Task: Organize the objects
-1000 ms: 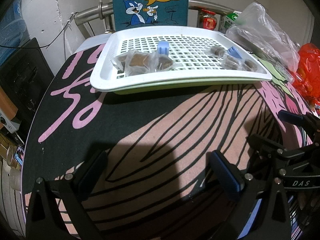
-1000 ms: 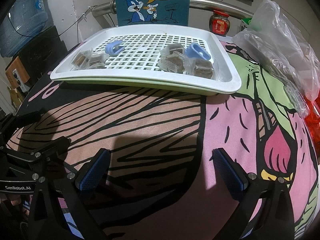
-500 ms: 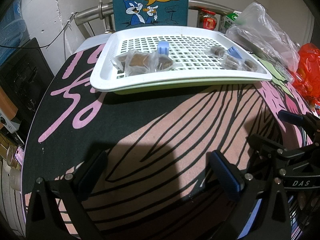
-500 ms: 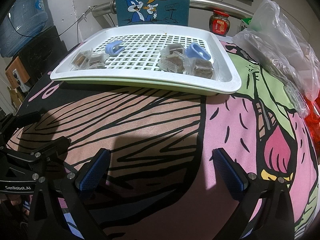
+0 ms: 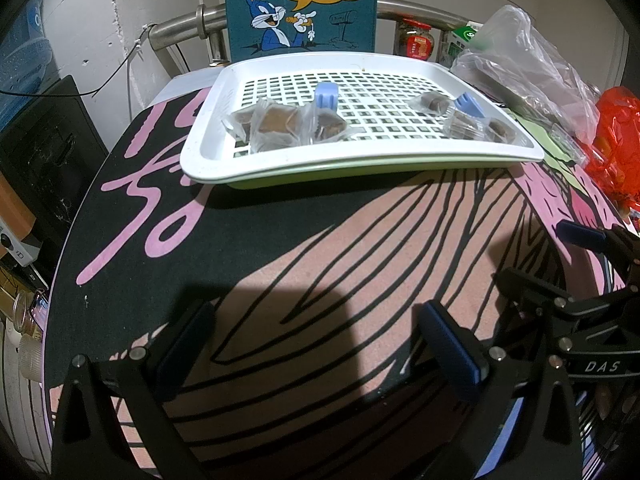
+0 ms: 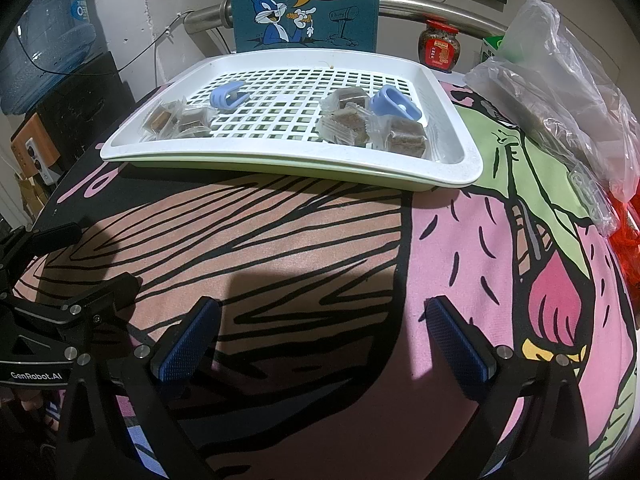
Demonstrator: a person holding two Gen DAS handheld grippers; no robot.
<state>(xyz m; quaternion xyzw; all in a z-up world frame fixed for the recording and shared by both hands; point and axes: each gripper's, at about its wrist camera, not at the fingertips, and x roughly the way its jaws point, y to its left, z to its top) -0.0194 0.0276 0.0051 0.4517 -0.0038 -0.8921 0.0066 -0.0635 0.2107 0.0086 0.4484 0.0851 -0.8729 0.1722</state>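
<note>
1. My left fingers (image 5: pixel 320 344) are wide open and hold nothing.
2. My right fingers (image 6: pixel 324 340) are wide open and hold nothing too.
3. Both hang low over the desk (image 6: pixel 280 248), well apart from the white tray (image 6: pixel 460 148).
4. In the tray lie wrapped snacks (image 6: pixel 360 120) and two blue clips (image 6: pixel 394 106).
5. I think I should reach slowly, pick one snack, and pinch its middle so the wrapper does not slip.

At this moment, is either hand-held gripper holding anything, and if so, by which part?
Nothing is held. The left hand-held gripper and right hand-held gripper are both open above the mat, short of the white tray.
</note>
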